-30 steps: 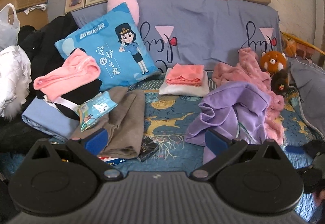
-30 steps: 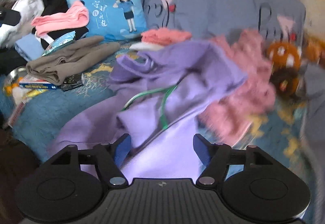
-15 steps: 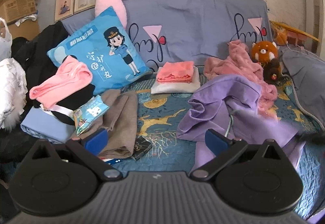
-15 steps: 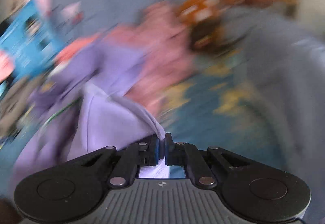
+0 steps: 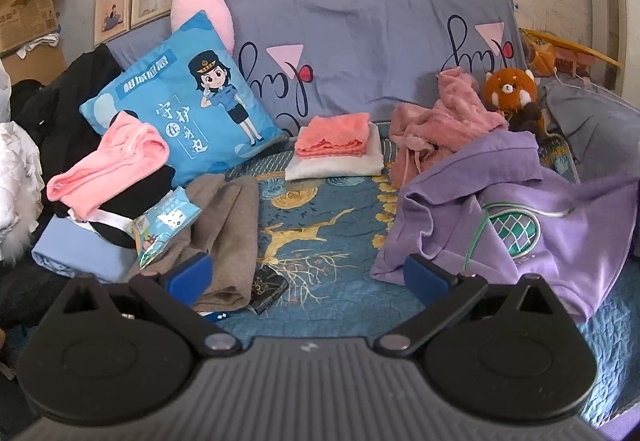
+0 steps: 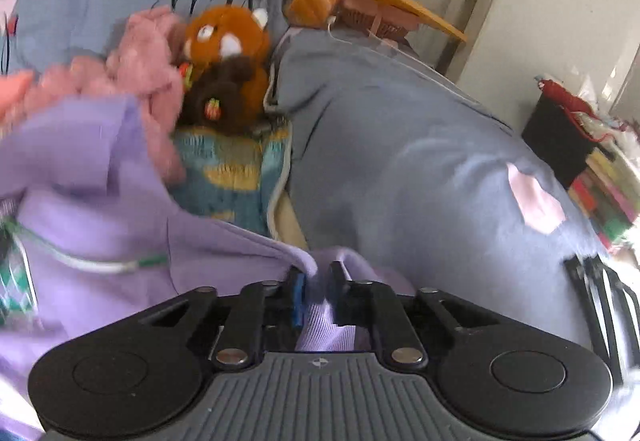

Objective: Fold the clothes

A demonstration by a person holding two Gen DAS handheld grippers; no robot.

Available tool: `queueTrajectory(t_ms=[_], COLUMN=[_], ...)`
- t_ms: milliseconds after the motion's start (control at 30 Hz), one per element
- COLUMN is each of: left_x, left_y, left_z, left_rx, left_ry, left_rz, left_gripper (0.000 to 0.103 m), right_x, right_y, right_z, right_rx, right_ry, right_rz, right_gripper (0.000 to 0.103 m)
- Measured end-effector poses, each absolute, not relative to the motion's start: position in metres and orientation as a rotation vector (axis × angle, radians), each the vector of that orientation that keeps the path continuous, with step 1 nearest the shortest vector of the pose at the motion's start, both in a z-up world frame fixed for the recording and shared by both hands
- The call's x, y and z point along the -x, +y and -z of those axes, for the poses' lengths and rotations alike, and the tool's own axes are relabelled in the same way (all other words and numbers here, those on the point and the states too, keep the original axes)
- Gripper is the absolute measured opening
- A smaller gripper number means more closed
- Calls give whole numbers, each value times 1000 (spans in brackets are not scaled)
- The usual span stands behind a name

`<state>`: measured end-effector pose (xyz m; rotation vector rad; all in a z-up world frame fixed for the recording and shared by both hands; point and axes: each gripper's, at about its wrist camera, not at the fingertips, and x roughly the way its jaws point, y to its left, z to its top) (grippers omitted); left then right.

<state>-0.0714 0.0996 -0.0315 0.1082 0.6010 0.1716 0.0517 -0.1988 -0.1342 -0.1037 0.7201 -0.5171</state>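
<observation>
My left gripper (image 5: 308,275) hung with its jaws wide apart and nothing between them, over the patterned bedspread (image 5: 320,209). The purple hoodie (image 5: 516,217) lay crumpled toward the bed's right edge, its crest facing up. My right gripper (image 6: 318,291) had a fold of the hoodie (image 6: 120,201) between its jaws, which were opening (the cloth was bunched in the narrow gap). A folded stack (image 5: 334,151) sat near the headboard, a pink fleece (image 5: 444,125) beside it, and a plush toy (image 6: 228,69) in the far right corner.
</observation>
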Motion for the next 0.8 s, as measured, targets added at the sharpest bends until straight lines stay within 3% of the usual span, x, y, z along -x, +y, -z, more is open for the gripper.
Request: queueTrajectory(t_ms=[33,100,267,467,500,533,600,800], left_x=[71,71,67,65,66,66,68,73], left_y=[100,101,104,101,101,101,103,122], left_z=[32,32,36,40,40,40,39,34], left_rx=[-110,-107,-97,-102,-103,-103,-98,-61], left_ry=[601,604,615,622,620,618,612,595], left_rz=[-171,-174,-174,-163,-163,-164,-170,-206], left_gripper=[103,103,103,103,103,103,103,103], right_x=[-43,-20,37,43,38,31,18,2], right_y=[-189,-168,-106,-49,-44,-40,-36,-5], right_z=[138,142,159,183,187,191,191,169], right_rx=[112,115,51,54,56,59,9,-157], right_ry=[693,633,603,770,807,846,910,926], right_rz=[540,550,146,-350,-362,-359,-413,-654], right_gripper=[42,51,51,53,52,41,10,8])
